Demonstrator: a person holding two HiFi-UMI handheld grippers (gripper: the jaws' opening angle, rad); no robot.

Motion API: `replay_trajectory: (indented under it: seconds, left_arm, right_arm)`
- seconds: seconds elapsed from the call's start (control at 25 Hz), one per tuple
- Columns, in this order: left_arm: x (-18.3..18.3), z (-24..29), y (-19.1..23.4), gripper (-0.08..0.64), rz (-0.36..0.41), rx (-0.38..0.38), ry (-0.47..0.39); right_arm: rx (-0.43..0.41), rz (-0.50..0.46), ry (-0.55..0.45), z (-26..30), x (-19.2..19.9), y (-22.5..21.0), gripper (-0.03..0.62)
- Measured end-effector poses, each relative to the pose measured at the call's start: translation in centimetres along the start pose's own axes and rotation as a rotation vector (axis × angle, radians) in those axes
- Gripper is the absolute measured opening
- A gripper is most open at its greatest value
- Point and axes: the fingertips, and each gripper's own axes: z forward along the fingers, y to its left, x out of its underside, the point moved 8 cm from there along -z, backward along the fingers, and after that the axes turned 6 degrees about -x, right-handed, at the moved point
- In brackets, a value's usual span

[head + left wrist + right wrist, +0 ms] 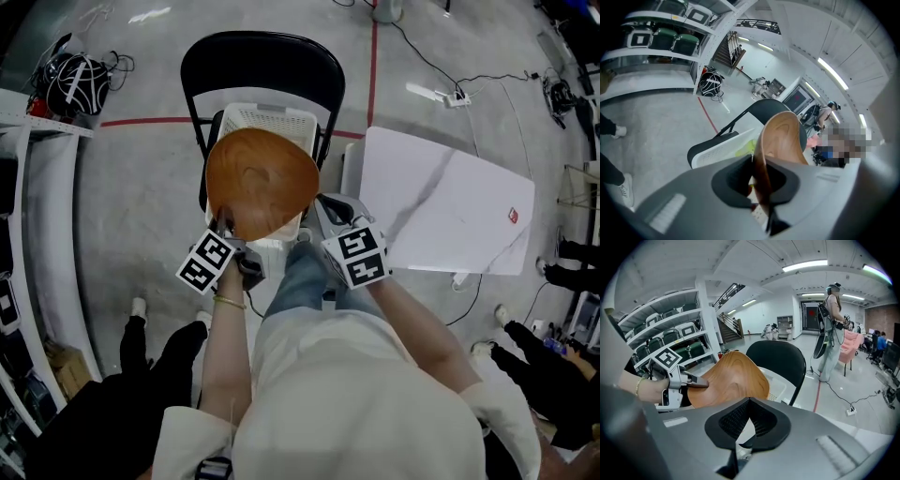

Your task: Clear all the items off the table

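The step in hand looks to be getting the wooden plate [261, 183] into the white basket [272, 117] that sits on the black chair [258, 52]. To do it well, I'd say bring the plate's far edge down inside the basket's rim first and angle it so it slides past the wall. Only then should the jaws part. Letting go from where it hangs now could send it clattering off the rim onto the floor. The basket lies ahead of and below the left jaws, with something yellow-green [744, 149] already in it (I can't tell what).

The left gripper [761, 187] has its 2 jaws almost together, clamped on the near rim of the plate, which rises tilted from between them and spreads out ahead of and above the tips. That is a thin pinch at 1 edge of a broad piece, so I'd guess it could swing in the grip.

The right gripper [749, 420] has its jaws fully together with nothing between them. The plate is ahead of its tips and off to their left, not touching. The white table [441, 206] lies off to the right of those jaws, with 1 small red thing [513, 216] left on it
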Motion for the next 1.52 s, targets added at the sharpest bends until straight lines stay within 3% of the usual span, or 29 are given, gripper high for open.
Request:
replay_trajectory:
  seconds: [0.48, 1.2, 1.32, 1.48, 1.52]
  left_arm:
    - [-0.2, 3.9, 3.7, 0.023, -0.012, -0.081, 0.038]
    - [0.5, 6.3, 5.4, 0.028, 0.044, -0.199, 0.094]
    - [0.9, 6.6, 5.6, 0.065, 0.027, -0.17, 0.126]
    - [1.2, 7.1, 4.8, 0.22, 0.012, -0.112, 0.137]
    - [1.1, 7.1, 4.4, 0.209, 0.026, -0.106, 0.129]
  right_arm:
    - [-0.029, 0.002, 0.044, 4.5, -0.5, 1.0, -0.002]
    - [-0.044, 0.032, 0.071, 6.4, 0.3, 0.6, -0.002]
    - [-0.043, 0.031, 0.069, 6.5, 0.1, 0.7, -0.002]
    - [-0.045, 0.033, 0.072, 6.7, 0.1, 0.9, -0.002]
    - [-0.046, 0.033, 0.072, 6.7, 0.1, 0.9, -0.002]
